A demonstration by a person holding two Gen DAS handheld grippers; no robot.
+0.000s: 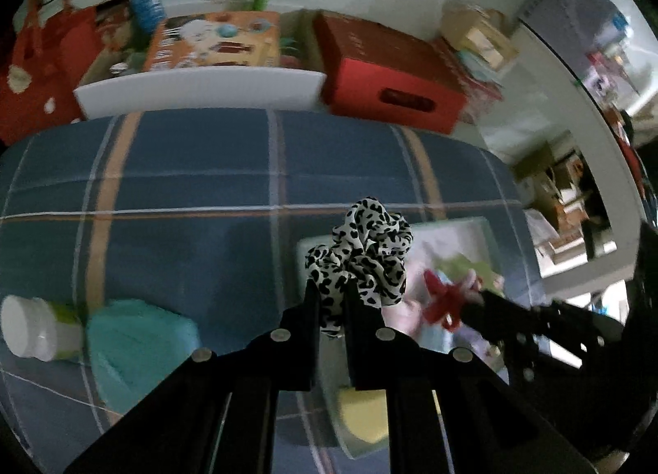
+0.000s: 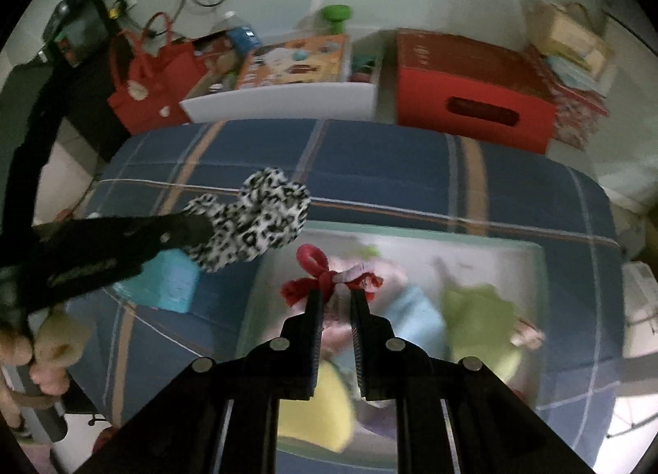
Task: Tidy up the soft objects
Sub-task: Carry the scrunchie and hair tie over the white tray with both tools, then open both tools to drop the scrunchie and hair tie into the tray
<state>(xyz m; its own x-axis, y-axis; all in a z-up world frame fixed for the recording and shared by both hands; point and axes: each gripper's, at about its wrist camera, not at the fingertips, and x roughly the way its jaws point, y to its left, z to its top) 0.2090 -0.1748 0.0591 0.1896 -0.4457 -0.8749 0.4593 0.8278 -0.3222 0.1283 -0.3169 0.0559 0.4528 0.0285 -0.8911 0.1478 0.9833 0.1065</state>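
Note:
My left gripper (image 1: 332, 289) is shut on a black-and-white leopard-print scrunchie (image 1: 364, 252), held in the air above the blue plaid bed cover (image 1: 185, 169). The same scrunchie (image 2: 255, 219) shows in the right wrist view, at the tip of the left gripper (image 2: 201, 229). My right gripper (image 2: 337, 295) is shut on a red and white hair tie (image 2: 325, 276), lifted over a pale green-rimmed tray (image 2: 538, 268) that holds several soft items. From the left wrist view the red hair tie (image 1: 444, 301) hangs over the tray (image 1: 481, 223).
A teal pouch (image 1: 135, 346) and a white-capped bottle (image 1: 28, 330) lie on the bed cover at the left. Behind the bed stand a white bin (image 1: 197, 87), a red box (image 1: 390, 75) and a red bag (image 2: 152, 87). A hand (image 2: 45, 350) grips the left tool's handle.

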